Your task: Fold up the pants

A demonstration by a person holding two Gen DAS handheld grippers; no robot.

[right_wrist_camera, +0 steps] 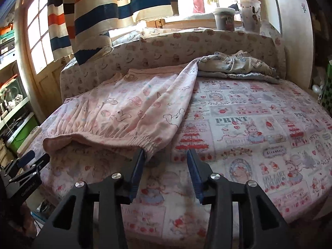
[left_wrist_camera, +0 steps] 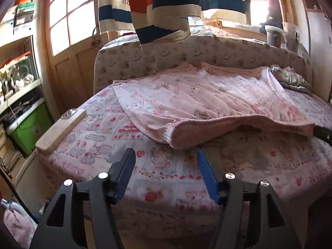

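Both claws are released, nothing gripped: left gripper [left_wrist_camera: 165, 155] and right gripper [right_wrist_camera: 166, 154] sit just off the waistband. The pants [right_wrist_camera: 128, 112] lie across the bed [right_wrist_camera: 259, 137] toward its back-left corner. I'd flatten that puffed-up waistband before the next fold.

both cameras are riding on the hand-held tools, looking forward and downward along their own jaws across the bed [left_wrist_camera: 99, 120] toward the padded headboard [left_wrist_camera: 145, 54] and window. the left wrist view is sitting near the bed's left corner; the right wrist view is sitting further right. both are sharing the pink pants [left_wrist_camera: 207, 99], close ahead, and the hanging striped cloth [right_wrist_camera: 99, 6].
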